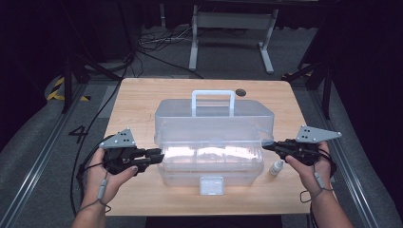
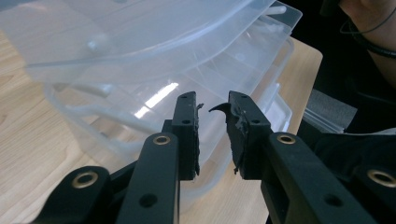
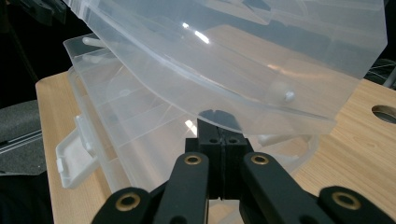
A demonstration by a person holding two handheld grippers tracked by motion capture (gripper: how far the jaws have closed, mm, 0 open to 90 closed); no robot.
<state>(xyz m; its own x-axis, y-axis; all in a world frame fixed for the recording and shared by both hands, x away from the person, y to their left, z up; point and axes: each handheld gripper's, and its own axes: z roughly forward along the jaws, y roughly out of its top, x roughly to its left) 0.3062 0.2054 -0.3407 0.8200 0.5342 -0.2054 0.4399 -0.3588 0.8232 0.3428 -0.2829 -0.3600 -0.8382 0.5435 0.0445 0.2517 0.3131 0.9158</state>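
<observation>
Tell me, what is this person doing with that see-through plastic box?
A person at a wooden table works a clear plastic box with tongs in each hand. The box's lid is raised partway. The right tongs are shut, their tips at the lid's right edge, apparently propping it up. The left tongs sit at the box's left end with a gap between the jaws and nothing gripped. A small white bottle stands beside the box.

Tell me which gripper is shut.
The right gripper: its jaws meet under the raised box lid. The left gripper shows a gap.
</observation>
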